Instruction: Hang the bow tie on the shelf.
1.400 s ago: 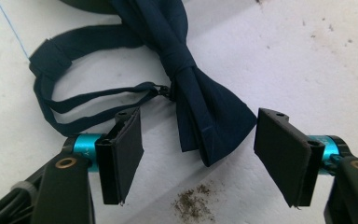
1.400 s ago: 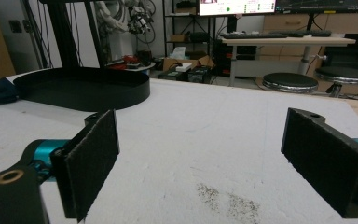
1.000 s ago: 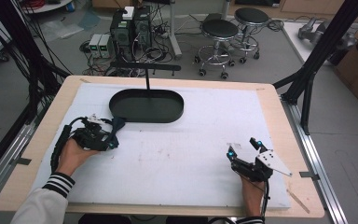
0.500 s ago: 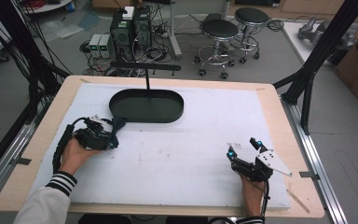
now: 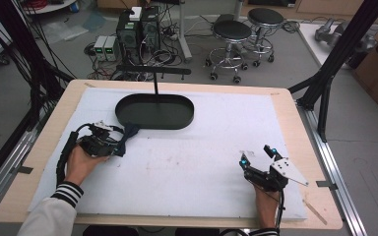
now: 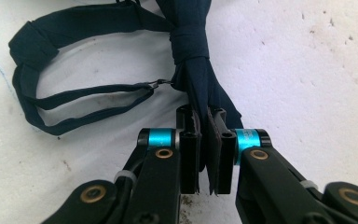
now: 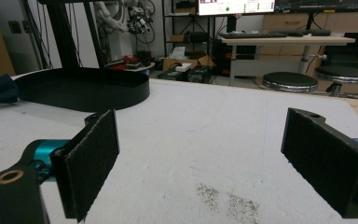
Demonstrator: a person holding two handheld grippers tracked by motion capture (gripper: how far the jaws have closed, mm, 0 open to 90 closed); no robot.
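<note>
1. Pinching one wing of the dark bow tie (image 6: 193, 65), the left gripper (image 6: 204, 140) had just closed its jaws on the cloth.
2. The bow tie (image 5: 127, 132) lay on the white mat (image 5: 192, 162) at the tray's (image 5: 155, 112) seven o'clock, touching its rim.
3. The right gripper (image 5: 257, 156) rested at the mat's five o'clock, jaws spread wide with nothing between them.

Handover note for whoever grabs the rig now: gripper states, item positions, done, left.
Left hand-held gripper: jaws have just been closing, now shut on one wing of the navy bow tie.
Right hand-held gripper: open, holding nothing, near the table's front right.
Bow tie lies on the white mat, strap looped beside it, just left of the black oval tray.
Done: grasp.
Left: probably lift it into the tray.
</note>
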